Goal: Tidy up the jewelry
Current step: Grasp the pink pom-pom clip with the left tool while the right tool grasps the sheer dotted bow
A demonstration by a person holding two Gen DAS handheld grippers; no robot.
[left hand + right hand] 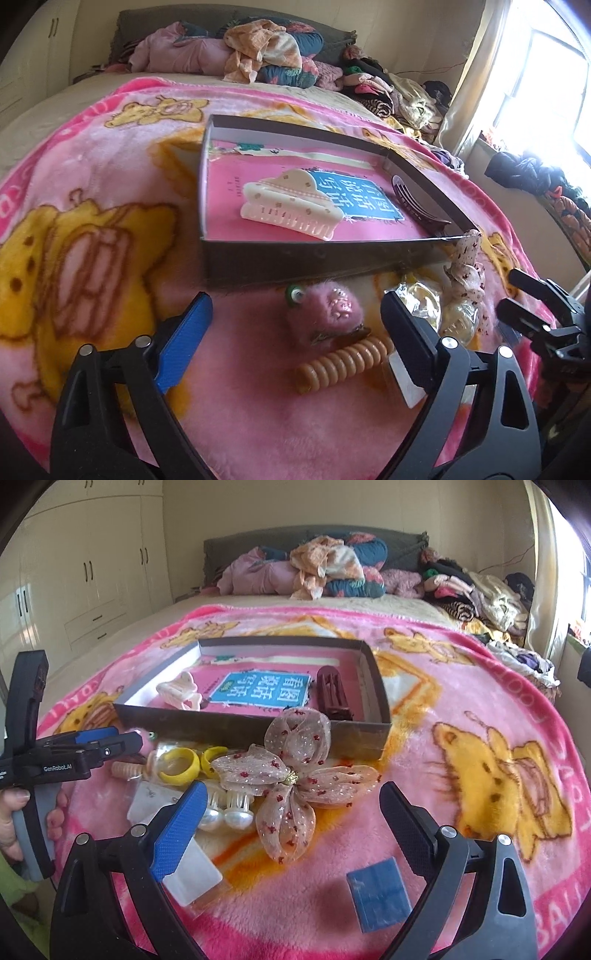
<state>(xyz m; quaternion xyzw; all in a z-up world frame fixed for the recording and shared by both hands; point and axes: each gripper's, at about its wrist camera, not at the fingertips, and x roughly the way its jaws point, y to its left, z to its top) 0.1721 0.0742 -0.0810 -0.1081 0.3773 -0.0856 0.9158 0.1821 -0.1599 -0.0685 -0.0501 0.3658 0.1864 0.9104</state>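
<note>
A shallow dark box [314, 260] [236, 731] lies on the pink blanket. It holds a cream hair claw [291, 205] [181, 692] and a dark red clip [417, 203] [332, 694]. In front of the box lie a fuzzy pink hair piece [325, 312], an orange spiral hair tie [343, 363], a sheer flower bow [291, 775], yellow rings [181, 766] and pearl clips [225, 814]. My left gripper [295, 321] is open, with the fuzzy piece and spiral tie between its fingers. My right gripper [291, 812] is open, low over the bow.
A small blue box [378, 899] lies on the blanket near the right gripper. A clear packet [192, 875] lies under its left finger. Piled clothes and pillows [332, 568] fill the head of the bed. Wardrobes [85, 572] stand at the left, a window [554, 81] at the right.
</note>
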